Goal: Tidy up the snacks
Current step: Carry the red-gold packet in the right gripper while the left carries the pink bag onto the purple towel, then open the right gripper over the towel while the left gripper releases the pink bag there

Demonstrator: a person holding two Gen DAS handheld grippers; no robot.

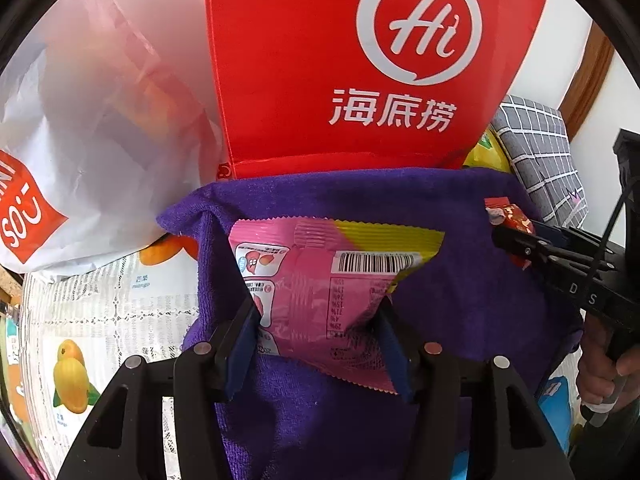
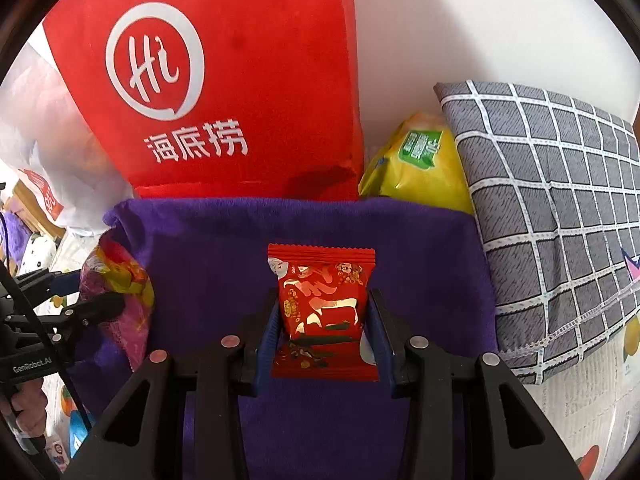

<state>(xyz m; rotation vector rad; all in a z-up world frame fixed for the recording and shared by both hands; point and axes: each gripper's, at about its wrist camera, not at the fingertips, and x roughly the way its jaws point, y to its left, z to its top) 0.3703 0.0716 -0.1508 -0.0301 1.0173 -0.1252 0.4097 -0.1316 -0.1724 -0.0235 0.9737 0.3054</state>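
A pink and yellow snack packet point(image 1: 320, 272) sits between the blue pads of my left gripper point(image 1: 318, 304), which is shut on it and creases its lower half. The packet hangs over a purple towel point(image 1: 460, 280). My right gripper point(image 2: 325, 300) is shut on a small red snack packet point(image 2: 320, 268), held upright above the same purple towel point(image 2: 208, 248). The right gripper point(image 1: 516, 240) and its red packet point(image 1: 506, 214) also show at the right of the left wrist view. At the left of the right wrist view, the left gripper point(image 2: 108, 300) holds the pink packet point(image 2: 120, 280).
A tall red bag with a white "Hi" logo point(image 1: 360, 60) stands behind the towel. A white plastic bag point(image 1: 100, 120) lies to its left. A yellow pack point(image 2: 420, 164) and a grey checked cushion point(image 2: 560, 200) lie on the right. Underneath is a fruit-print cloth point(image 1: 100, 320).
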